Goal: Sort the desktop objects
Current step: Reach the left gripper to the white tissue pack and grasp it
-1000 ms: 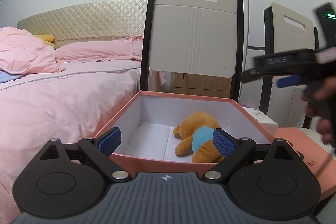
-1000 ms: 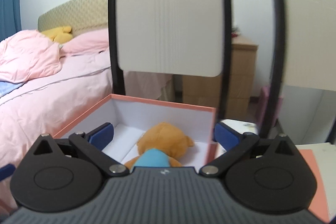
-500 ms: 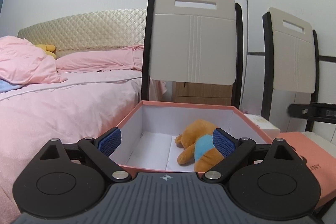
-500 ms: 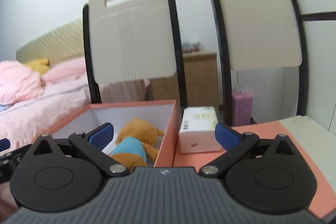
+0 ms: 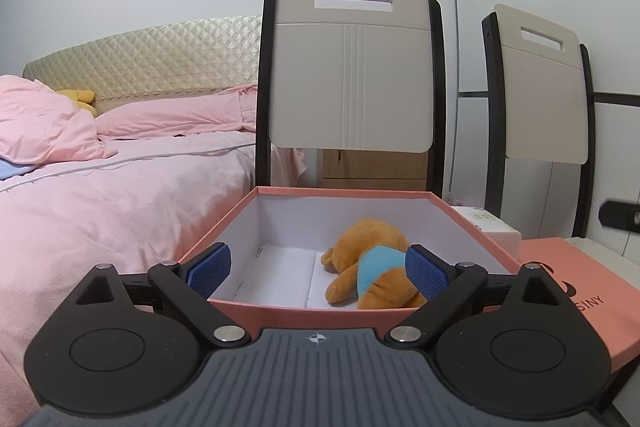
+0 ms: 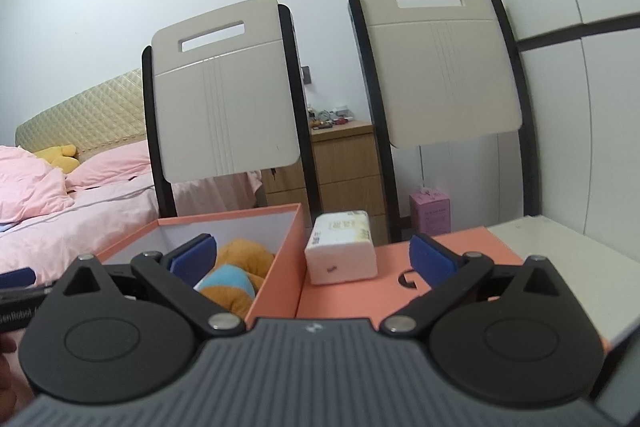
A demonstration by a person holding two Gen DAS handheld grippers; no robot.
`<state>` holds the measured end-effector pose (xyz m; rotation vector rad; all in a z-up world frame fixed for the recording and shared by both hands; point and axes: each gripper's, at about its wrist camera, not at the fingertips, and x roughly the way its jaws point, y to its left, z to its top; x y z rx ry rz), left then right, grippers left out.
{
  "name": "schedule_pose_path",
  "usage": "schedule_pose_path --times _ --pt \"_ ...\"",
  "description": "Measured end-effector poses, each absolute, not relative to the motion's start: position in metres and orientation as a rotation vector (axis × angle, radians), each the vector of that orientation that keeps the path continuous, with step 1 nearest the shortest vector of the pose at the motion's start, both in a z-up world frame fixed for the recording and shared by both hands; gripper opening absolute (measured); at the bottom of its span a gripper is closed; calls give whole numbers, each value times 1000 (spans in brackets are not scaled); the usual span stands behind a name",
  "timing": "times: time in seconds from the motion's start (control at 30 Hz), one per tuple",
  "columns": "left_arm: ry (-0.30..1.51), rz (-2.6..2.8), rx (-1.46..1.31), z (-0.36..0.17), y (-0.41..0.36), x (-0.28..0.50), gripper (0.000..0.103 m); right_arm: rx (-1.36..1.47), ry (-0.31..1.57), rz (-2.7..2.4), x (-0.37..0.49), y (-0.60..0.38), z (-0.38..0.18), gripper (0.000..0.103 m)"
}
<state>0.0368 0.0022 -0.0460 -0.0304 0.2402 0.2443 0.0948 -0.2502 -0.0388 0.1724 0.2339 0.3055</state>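
Note:
An orange plush toy (image 5: 374, 263) with a blue shirt lies inside an open pink box (image 5: 344, 192) with white walls. My left gripper (image 5: 318, 273) is open and empty, hovering at the box's near rim. In the right wrist view the plush toy (image 6: 236, 275) lies in the box (image 6: 280, 259) at the left. A white tissue pack (image 6: 342, 253) sits on the pink box lid (image 6: 452, 247) to the right of the box. My right gripper (image 6: 312, 259) is open and empty, in front of the tissue pack.
Two beige chairs (image 6: 224, 107) (image 6: 436, 67) stand behind the table. A pink bed (image 5: 100, 195) is at the left. A wooden nightstand (image 6: 344, 167) and a pink carton (image 6: 430, 213) stand behind the chairs. The white tabletop (image 6: 560, 247) extends to the right of the lid.
My right gripper has swung right from over the box to face the tissue pack and lid. My left gripper has stayed at the box's near rim.

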Motion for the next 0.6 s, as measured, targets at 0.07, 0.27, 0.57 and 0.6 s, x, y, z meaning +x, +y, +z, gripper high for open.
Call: schedule_pose_path --times 0.07,0.27,0.57,0.6 --pt "238 239 -33 -46 2 36 96 172 246 307 91 -249 -42 103" --pt "242 225 -31 -51 1 37 96 156 257 328 87 -247 -42 103" --pt "203 185 60 -47 -26 37 96 127 241 355 82 -274 -52 103" --pt "201 182 70 -45 -31 38 96 140 239 358 81 -280 -55 103"
